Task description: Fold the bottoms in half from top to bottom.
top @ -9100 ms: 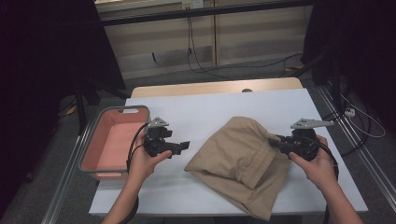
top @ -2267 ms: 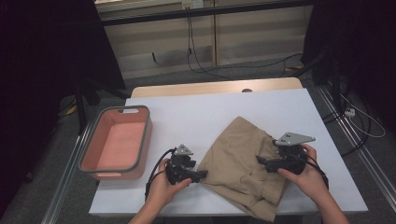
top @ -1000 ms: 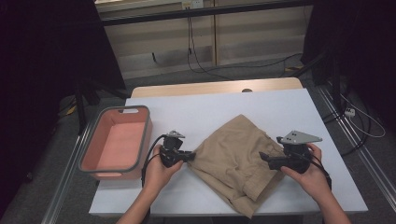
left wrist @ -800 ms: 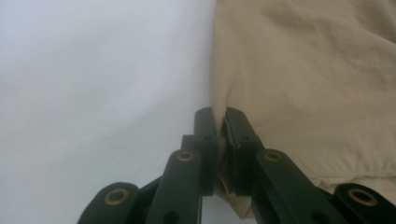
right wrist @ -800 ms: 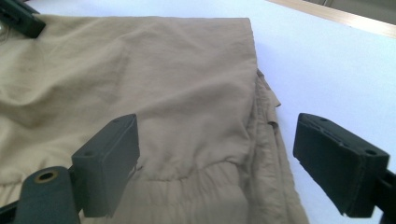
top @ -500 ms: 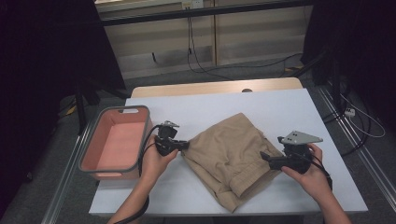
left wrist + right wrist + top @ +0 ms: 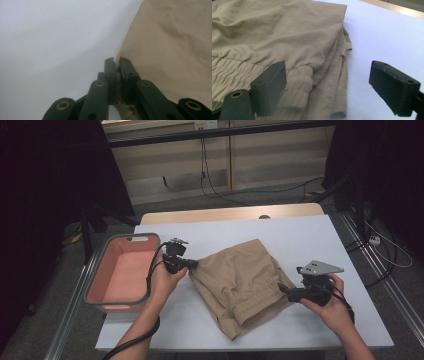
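Tan shorts (image 7: 240,282) lie mid-table (image 7: 310,235); my left gripper (image 7: 117,65) pinches their left edge, while my right gripper (image 7: 327,86) rests wide open at their right edge.

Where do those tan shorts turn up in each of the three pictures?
High view: the tan shorts lie mid-table, between the left gripper and the right gripper.
Left gripper view: they fill the right side, an edge pinched in the shut jaws.
Right gripper view: they cover the upper left, elastic waistband beside the open jaws.
Shared landmark: the white table.
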